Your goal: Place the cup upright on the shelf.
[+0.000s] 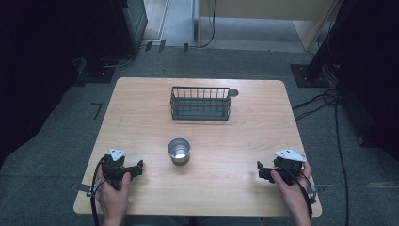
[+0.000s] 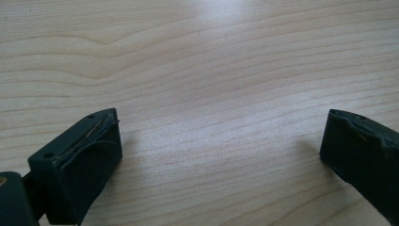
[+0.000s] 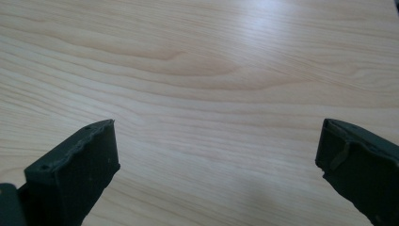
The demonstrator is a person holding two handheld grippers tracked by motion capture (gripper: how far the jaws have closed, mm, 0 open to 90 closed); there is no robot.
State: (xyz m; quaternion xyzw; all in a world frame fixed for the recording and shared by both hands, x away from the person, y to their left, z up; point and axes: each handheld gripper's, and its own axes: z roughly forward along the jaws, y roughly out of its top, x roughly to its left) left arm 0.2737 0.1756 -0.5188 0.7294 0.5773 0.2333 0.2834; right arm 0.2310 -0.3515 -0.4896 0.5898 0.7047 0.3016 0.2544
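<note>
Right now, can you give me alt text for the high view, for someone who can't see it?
A metal cup stands upright on a wooden table, between the left gripper and the right gripper, each held near the front edge. A dark wire basket sits behind the cup.

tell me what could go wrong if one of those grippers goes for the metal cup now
The metal cup stands upright and alone mid-table, so a jaw that clips its rim could tip or shove it. It looks smooth and round, so a pinch off its middle may slip. Both the left gripper and the right gripper are open, apart from it, so nothing steadies it.
</note>
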